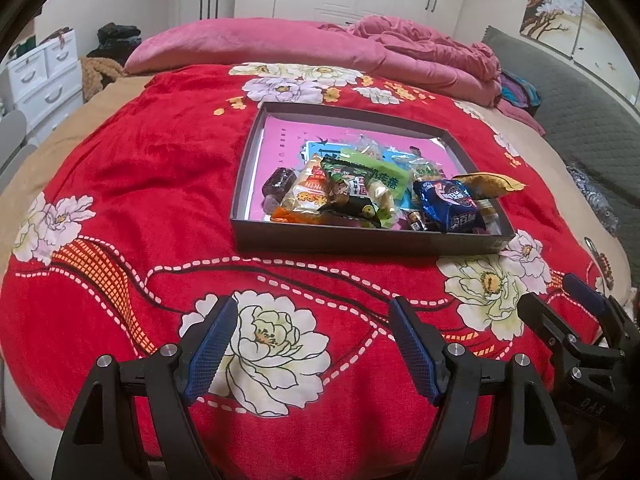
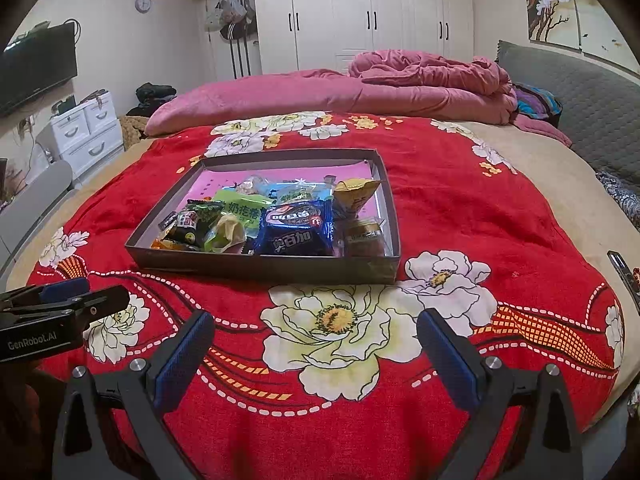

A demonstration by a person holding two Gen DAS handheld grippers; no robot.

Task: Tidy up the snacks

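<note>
Blue-padded left tongs point(image 1: 314, 344) and right tongs point(image 2: 316, 354) both gape wide with nothing between them, nearest on the red flowered blanket point(image 2: 460, 208). "GenRobot.AI" is printed on the left tool's body. Farther off sits a dark shallow box point(image 2: 264, 268) heaped with snacks point(image 1: 360, 194); its blue packet point(image 2: 298, 228) reads "奥百加", a green one point(image 2: 240, 210) "奶疙瘩". Beyond lie pink bedding point(image 2: 320, 92) and white wardrobes point(image 2: 360, 16).

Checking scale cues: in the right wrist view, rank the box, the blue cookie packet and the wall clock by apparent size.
1. Box
2. Blue cookie packet
3. Wall clock, though it hangs far away, so it only looks smallest.
</note>
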